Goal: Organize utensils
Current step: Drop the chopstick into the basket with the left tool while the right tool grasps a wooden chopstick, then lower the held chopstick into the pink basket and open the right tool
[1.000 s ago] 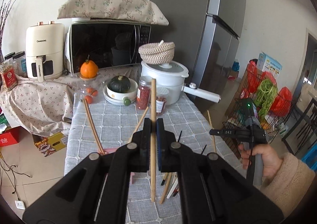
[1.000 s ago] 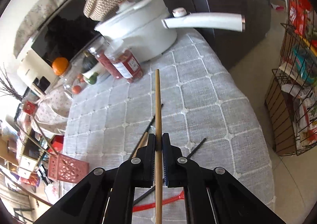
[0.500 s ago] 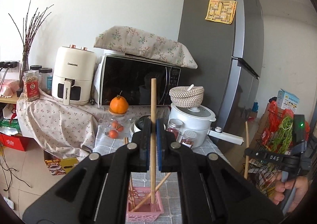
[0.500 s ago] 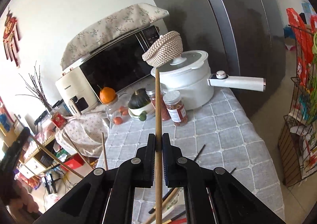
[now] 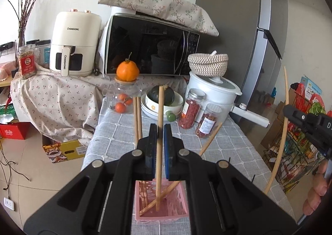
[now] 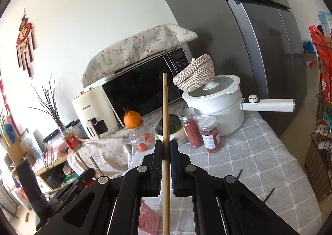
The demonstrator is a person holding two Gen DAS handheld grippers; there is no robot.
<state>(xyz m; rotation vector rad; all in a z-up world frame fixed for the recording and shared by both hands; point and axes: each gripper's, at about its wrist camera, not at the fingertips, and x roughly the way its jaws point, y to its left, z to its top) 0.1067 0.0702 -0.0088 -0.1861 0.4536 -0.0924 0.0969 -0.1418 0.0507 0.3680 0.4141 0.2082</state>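
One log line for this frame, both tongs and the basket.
left tongs: shut on chopstick, tip in pink basket | right tongs: shut on second chopstick, not yet binned

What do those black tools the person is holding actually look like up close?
Each hand-held gripper is matte black plastic: two angular arms with hollow cut-outs, joined by round silver pivot pins, ending in flat parallel fingers with blue-tinted ribbed pads. Left hand-held gripper; right hand-held gripper. From the left wrist view, the right one's body bears white lettering starting with "D", and the bare hand gripping it shows. No cables visible.

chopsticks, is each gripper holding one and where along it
Yes. The left gripper grips a wooden chopstick near mid-length, lower end in the pink basket. The right gripper grips another chopstick around mid-length.
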